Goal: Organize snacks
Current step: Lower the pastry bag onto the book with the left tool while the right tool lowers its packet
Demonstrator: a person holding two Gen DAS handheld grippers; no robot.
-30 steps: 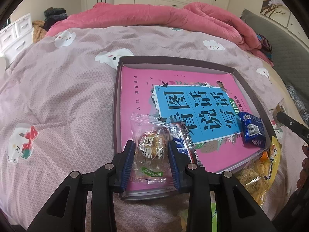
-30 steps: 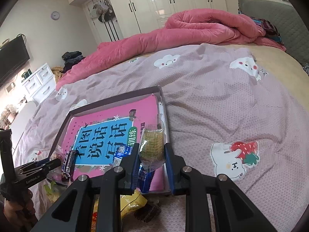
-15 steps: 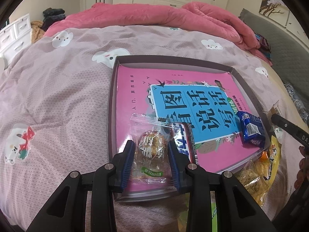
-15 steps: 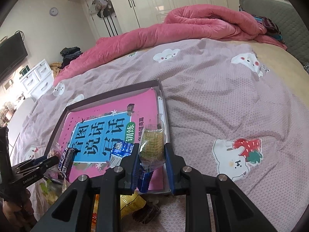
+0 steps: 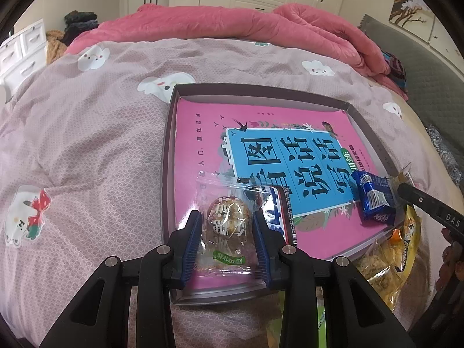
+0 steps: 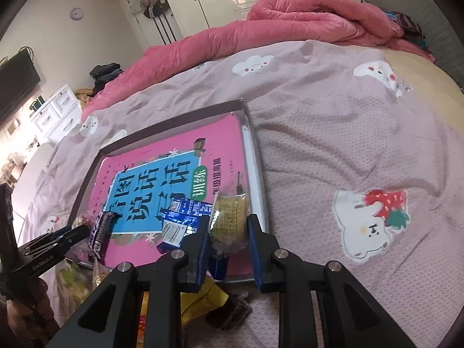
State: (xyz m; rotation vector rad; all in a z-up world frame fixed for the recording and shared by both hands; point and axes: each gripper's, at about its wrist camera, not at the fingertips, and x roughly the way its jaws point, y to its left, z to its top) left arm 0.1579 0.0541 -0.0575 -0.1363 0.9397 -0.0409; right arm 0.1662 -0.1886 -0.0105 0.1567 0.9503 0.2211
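On the bed, your left gripper (image 5: 227,237) clamps a cake packet (image 5: 227,226) over the tray's (image 5: 166,174) bottom-left corner; your right gripper (image 6: 227,233) clamps a yellow snack (image 6: 230,214) bottom-right.

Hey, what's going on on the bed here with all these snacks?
A person is sorting snacks into a shallow tray on the bed, a pink book lying inside it. The left tool is shut on a clear-wrapped pastry over the tray's near corner. The right tool grips a yellow snack packet by the tray's right edge. A blue packet already lies on the book; more snacks sit outside the tray.
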